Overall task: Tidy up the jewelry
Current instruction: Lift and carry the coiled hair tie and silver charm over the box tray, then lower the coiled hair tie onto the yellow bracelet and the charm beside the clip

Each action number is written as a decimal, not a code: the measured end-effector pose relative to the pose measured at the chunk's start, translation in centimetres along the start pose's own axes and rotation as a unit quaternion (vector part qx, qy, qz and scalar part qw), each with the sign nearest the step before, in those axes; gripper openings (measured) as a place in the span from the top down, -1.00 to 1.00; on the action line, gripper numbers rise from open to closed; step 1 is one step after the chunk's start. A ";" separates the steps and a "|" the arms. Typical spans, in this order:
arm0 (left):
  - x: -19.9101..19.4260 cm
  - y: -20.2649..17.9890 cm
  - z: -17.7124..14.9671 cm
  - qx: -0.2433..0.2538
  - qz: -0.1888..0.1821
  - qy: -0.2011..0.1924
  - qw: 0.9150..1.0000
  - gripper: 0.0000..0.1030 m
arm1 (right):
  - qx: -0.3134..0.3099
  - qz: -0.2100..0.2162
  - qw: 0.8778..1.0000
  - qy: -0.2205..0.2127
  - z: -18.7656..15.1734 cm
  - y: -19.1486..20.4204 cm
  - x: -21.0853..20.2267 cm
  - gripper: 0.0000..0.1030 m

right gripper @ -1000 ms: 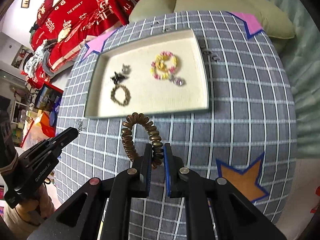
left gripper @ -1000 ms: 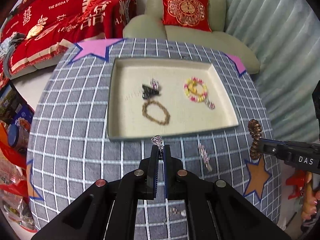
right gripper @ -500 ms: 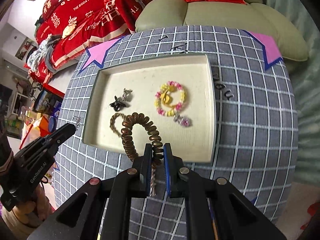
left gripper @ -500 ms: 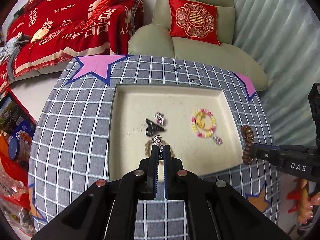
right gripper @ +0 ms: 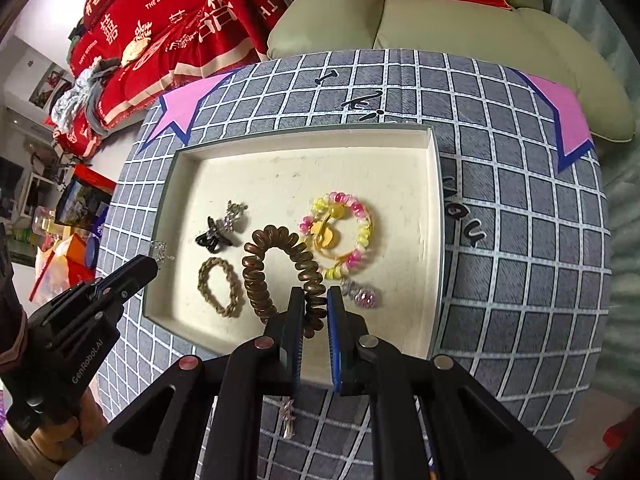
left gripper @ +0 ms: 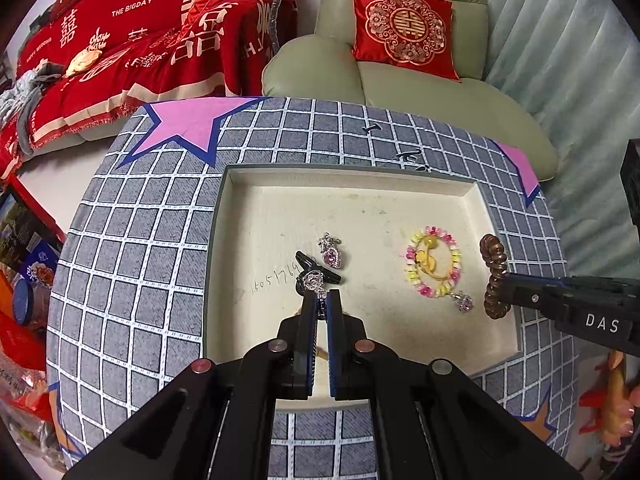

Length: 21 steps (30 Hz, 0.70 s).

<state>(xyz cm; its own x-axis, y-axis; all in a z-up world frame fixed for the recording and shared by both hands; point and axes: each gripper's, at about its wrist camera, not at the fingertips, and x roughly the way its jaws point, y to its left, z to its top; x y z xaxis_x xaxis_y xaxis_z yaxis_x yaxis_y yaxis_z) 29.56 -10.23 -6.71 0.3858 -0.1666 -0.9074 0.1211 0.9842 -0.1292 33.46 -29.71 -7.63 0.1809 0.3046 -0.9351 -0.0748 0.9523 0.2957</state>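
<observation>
Left gripper (left gripper: 322,295) with silver charm (left gripper: 313,280) carried from checked cloth to over tray (left gripper: 472,194), right gripper (right gripper: 313,301) with brown coil tie (right gripper: 280,272) likewise, tray lower, larger in frame

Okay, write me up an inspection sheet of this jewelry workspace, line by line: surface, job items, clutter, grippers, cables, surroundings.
Surface: round table in a grey checked cloth with star patches.
Job's things: shallow cream tray holding a pink and yellow bead bracelet, black hair claw, braided brown band and pink gem pendant.
Clutter: silver trinket on the cloth in front of the tray; black hairpins behind it.
Grippers: left gripper shut on a small silver charm; right gripper shut on a brown spiral hair tie; both over the tray.
Cables: nothing seen.
Surroundings: green armchair, red cushion, red blanket.
</observation>
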 end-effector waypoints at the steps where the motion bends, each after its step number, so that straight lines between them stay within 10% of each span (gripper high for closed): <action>1: 0.2 0.0 0.1 0.000 0.001 0.001 1.000 0.74 | 0.000 -0.001 1.000 0.001 0.2 -0.1 0.2 0.77; 21: 5.4 -1.0 -0.4 0.014 0.024 0.040 0.999 0.74 | 0.014 -0.014 1.000 0.024 1.1 -1.9 4.8 0.77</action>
<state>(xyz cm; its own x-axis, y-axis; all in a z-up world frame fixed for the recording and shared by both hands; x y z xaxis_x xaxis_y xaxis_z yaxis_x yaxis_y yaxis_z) 31.18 -12.13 -11.65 0.3178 -0.1123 -0.9415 0.1302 0.9887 -0.0740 35.58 -30.09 -12.44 0.1362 0.2764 -0.9513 -0.0430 0.9610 0.2731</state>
